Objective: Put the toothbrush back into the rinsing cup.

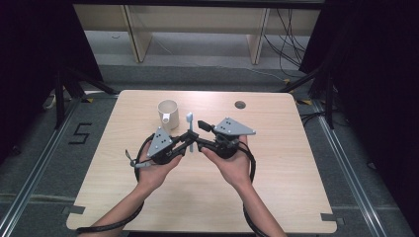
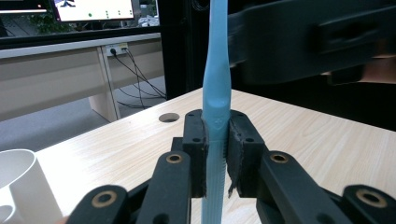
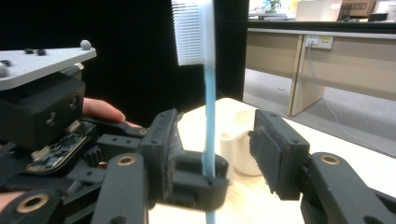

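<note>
Left hand-held gripper [image 2: 217, 154] clamped on handle of light-blue toothbrush [image 2: 216, 98], held upright above counter [image 1: 276, 163], bristle head up. Right hand-held gripper [image 3: 212, 161] jaws apart, either side of the brush neck, pads not pressing. White mug [image 1: 168, 114] just behind on counter

A black figure "5" is marked on the grey floor [image 1: 79, 133] left of the table [image 1: 276, 187].
</note>
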`<control>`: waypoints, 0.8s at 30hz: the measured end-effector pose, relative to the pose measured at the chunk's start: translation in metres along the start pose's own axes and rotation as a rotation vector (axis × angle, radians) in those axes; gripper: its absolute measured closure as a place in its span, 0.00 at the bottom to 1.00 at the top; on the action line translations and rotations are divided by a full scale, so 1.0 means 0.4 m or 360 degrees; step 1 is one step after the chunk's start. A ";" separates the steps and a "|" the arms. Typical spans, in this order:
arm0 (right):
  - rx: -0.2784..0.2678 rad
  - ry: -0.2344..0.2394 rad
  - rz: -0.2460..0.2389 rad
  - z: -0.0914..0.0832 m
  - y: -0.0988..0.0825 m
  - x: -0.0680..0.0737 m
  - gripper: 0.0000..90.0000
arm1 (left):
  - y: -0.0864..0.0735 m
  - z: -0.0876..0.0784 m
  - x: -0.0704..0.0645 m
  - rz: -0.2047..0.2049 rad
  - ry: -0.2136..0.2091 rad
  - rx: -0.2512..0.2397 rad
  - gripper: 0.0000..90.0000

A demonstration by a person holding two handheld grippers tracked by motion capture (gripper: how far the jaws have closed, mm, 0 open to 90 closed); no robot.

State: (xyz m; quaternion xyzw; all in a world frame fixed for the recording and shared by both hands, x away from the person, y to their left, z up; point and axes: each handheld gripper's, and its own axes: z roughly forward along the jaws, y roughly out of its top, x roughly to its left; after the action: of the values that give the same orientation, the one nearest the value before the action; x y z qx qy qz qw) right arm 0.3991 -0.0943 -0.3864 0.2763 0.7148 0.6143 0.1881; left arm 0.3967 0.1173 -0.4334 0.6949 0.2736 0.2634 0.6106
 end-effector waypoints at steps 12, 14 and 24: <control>-0.0031 -0.0164 0.0097 -0.132 -0.062 -0.065 0.55 | -0.010 -0.026 0.041 -0.0028 0.0089 -0.0021 0.87; -0.0029 -0.0210 0.0100 -0.158 -0.082 -0.079 0.56 | -0.007 -0.032 0.051 -0.0024 0.0114 -0.0026 0.87; -0.0040 -0.0317 0.0088 -0.218 -0.145 -0.103 0.57 | -0.005 -0.043 0.076 0.0002 0.0184 -0.0055 0.87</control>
State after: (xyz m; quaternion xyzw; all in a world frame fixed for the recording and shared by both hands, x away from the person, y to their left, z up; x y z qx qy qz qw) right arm 0.3683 -0.1928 -0.4311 0.3531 0.6769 0.5977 0.2446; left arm 0.4062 0.1510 -0.4324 0.6681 0.3035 0.3081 0.6055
